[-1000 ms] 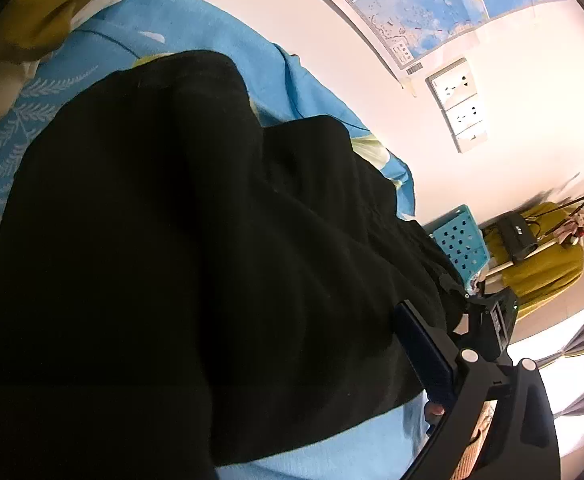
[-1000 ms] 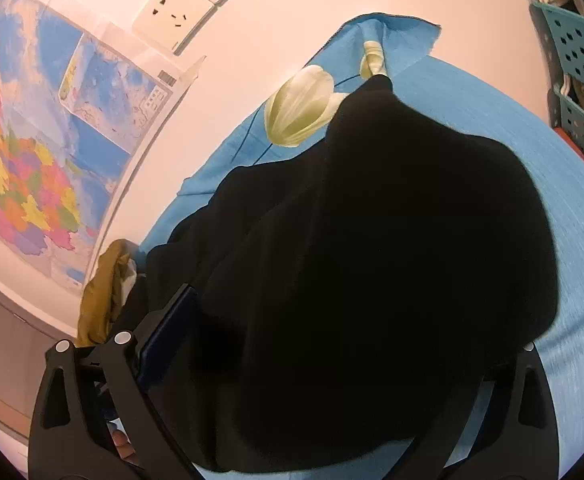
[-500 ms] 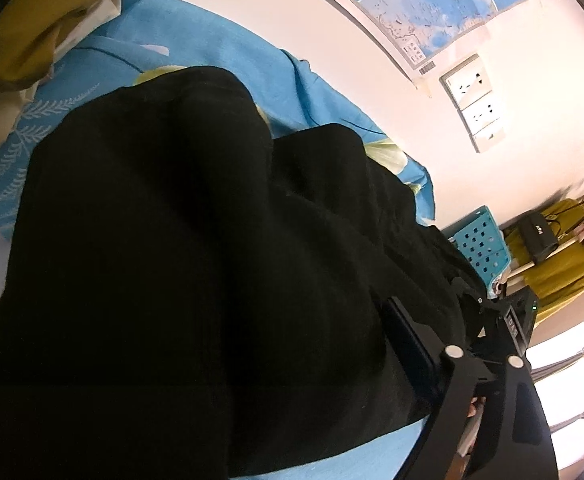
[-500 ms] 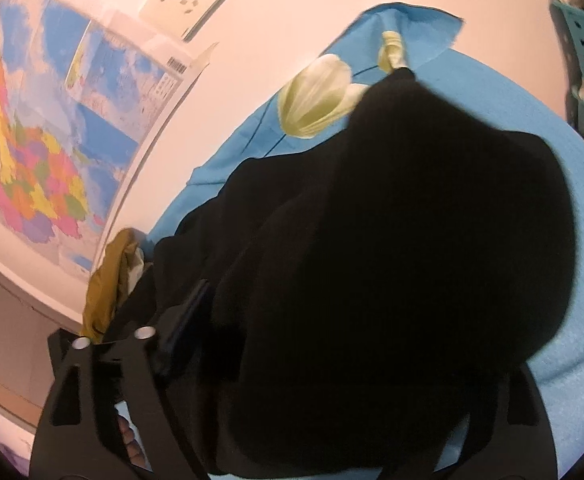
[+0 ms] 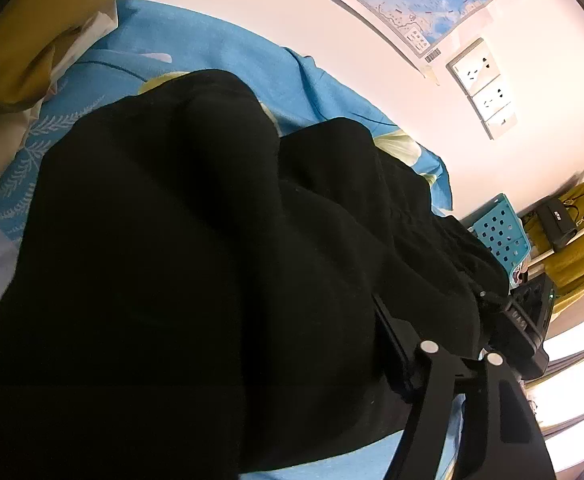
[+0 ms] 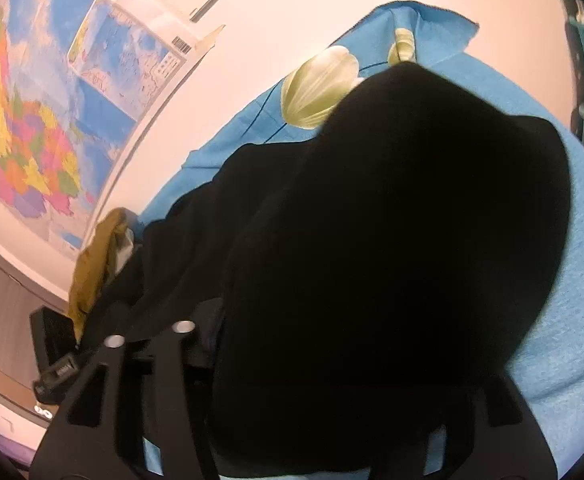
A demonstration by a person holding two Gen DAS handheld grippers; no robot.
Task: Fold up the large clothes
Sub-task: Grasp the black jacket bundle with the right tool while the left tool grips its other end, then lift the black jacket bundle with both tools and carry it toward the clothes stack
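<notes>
Garment: large black knit garment (image 5: 195,280), bunched in thick folds on the bed, filling the middle of both wrist views.
Bed cover: blue sheet with pale tulip print (image 6: 316,80), under the garment, running to the wall.
Left gripper (image 5: 251,380): fingers closing, black cloth between them; only the right finger (image 5: 396,344) shows; grip cannot be told.
Right gripper (image 6: 332,360): fingers closing around a fold of the garment; grip cannot be told.
Wall: coloured map (image 6: 31,120), white sockets (image 5: 484,92).
Bed head: mustard-yellow cloth (image 5: 31,40).
</notes>
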